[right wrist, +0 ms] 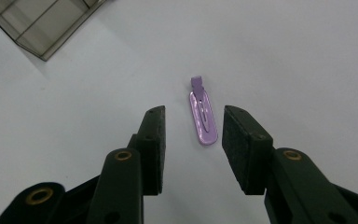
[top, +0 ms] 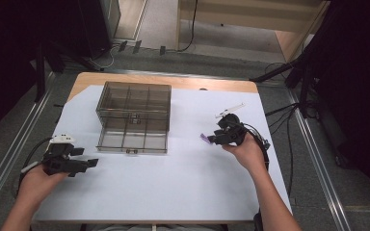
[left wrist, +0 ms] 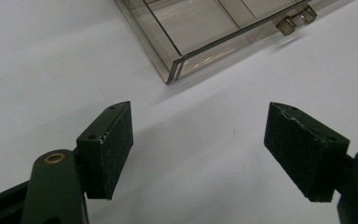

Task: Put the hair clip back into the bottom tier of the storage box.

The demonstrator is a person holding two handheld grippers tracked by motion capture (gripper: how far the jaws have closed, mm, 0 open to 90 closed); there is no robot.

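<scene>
Purple hair clip (right wrist: 203, 116) lies flat on the white desk (top: 183, 163), right of the clear compartment box (top: 134, 117). Your right hand-held gripper (right wrist: 193, 128) straddles it, jaws apart, not pinching yet. Light, thin, slick: pinch its long edges. Left hand-held gripper (left wrist: 198, 140) gapes empty.

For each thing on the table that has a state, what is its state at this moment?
Purple hair clip: lying flat on the white sheet, between the jaws of the right hand-held gripper, not pressed.
Clear compartment box: lid open, laid back; the compartments look empty.
Right hand-held gripper: jaws partly open.
Left hand-held gripper: jaws wide open, nothing between them.
</scene>
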